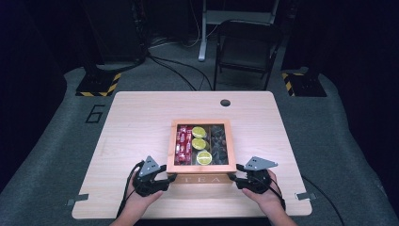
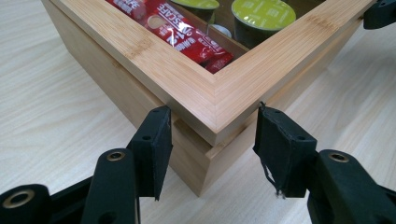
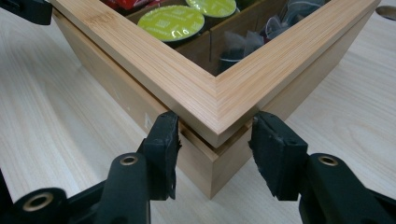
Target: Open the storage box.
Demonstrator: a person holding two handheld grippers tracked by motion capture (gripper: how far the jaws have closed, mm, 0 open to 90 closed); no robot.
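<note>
A wooden tea box (image 1: 201, 147) sits near the front middle of the table (image 1: 131, 122), its glass-paned lid (image 2: 187, 79) down; the front panel reads TEA. The left gripper (image 1: 162, 175) is at the box's near left corner; in the left gripper view its jaws straddle that corner, one pad close against the side just under the lid edge, the other standing slightly off the wood, so a firm grip cannot be confirmed. The right gripper (image 1: 237, 175) is at the near right corner; in the right gripper view both pads (image 3: 163, 140) sit against the wood at the seam below the lid, clamped on the corner. Inside lie red packets (image 1: 182, 143), green-topped capsules (image 1: 199, 143) and dark sachets (image 1: 218, 141).
</note>
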